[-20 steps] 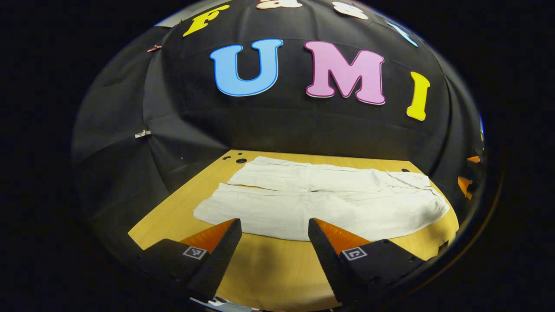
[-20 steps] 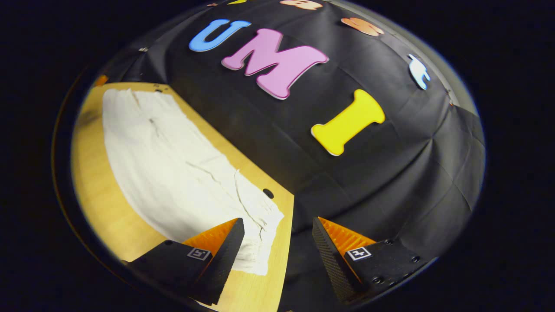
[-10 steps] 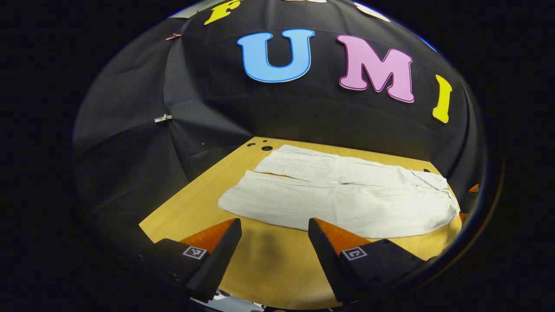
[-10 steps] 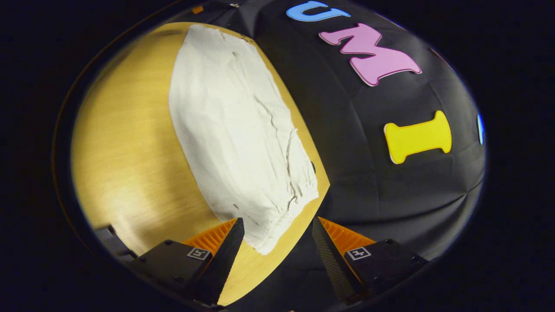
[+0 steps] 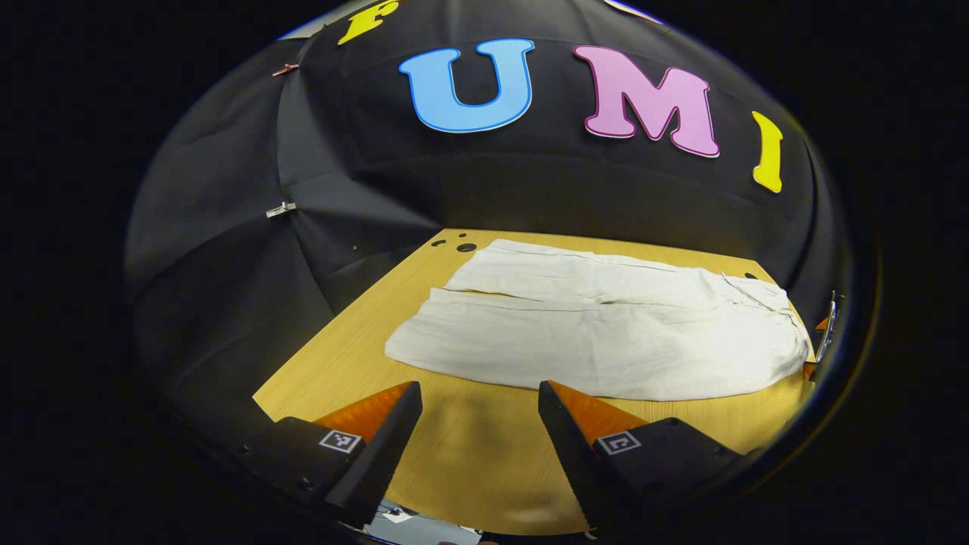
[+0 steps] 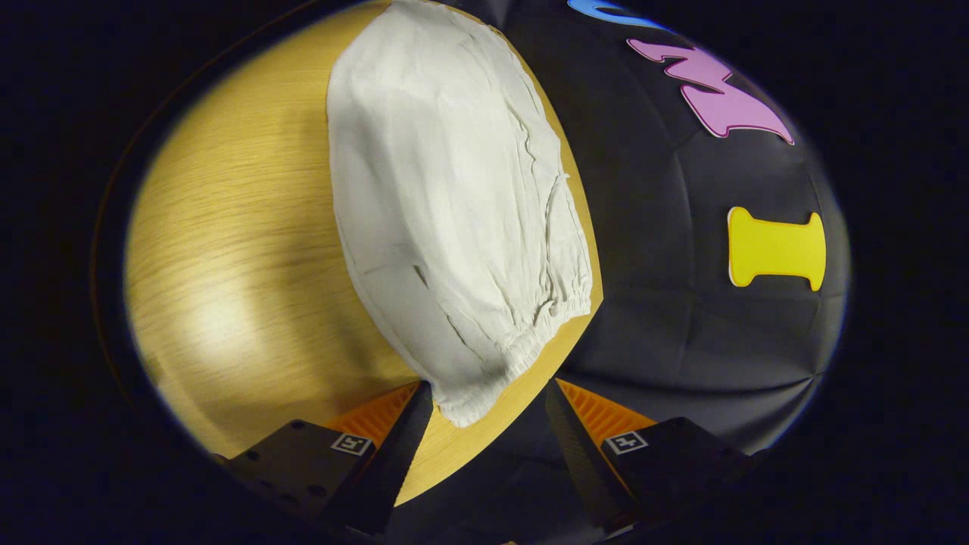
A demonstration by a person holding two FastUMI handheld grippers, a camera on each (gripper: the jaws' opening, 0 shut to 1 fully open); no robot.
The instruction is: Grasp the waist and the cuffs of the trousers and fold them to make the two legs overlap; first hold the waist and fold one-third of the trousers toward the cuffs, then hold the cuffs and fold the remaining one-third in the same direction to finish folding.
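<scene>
One pair of trousers [image 5: 606, 333] — flat, lengthwise along table [image 5: 469, 462]

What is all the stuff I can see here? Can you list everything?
trousers: one pair, cream white, spread flat on the table, gathered waist nearest the right claw
table: one, light wood, under the trousers, small dark holes near its far corners
booth wall: black cloth, behind and beside the table
clip: one, small, pale, on the wall cloth
left claw: one, open, above the table's near edge
right claw: one, open, at the waist corner
</scene>
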